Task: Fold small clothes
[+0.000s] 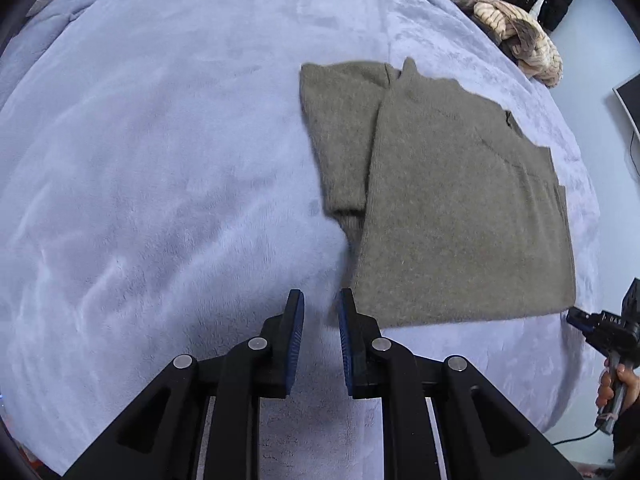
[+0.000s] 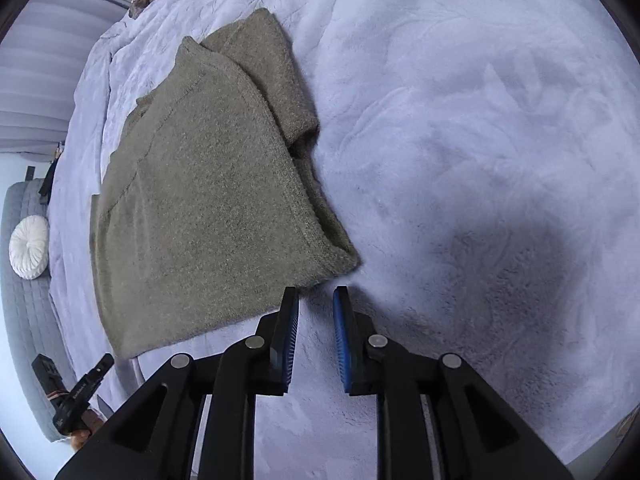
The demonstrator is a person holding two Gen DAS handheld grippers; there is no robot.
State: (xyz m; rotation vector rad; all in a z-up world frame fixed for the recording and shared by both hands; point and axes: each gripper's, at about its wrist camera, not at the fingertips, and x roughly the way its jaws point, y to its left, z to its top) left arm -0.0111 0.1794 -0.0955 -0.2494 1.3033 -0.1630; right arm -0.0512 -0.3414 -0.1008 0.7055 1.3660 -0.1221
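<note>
A plush lavender blanket [image 1: 160,160] fills both views, its pile brushed into soft swirls. On it lies a fuzzy olive-grey knitted sweater [image 1: 460,208], folded to a rough rectangle with one sleeve laid alongside; it sits right of centre in the left wrist view and left of centre in the right. At the upper right of the left view sits a heap of striped furry fabric [image 1: 520,36]. A round white cushion [image 2: 29,246] rests on grey quilted padding at left. The left gripper [image 1: 321,304] and right gripper [image 2: 316,300] hover with jaws narrowly parted, gripping nothing.
</note>
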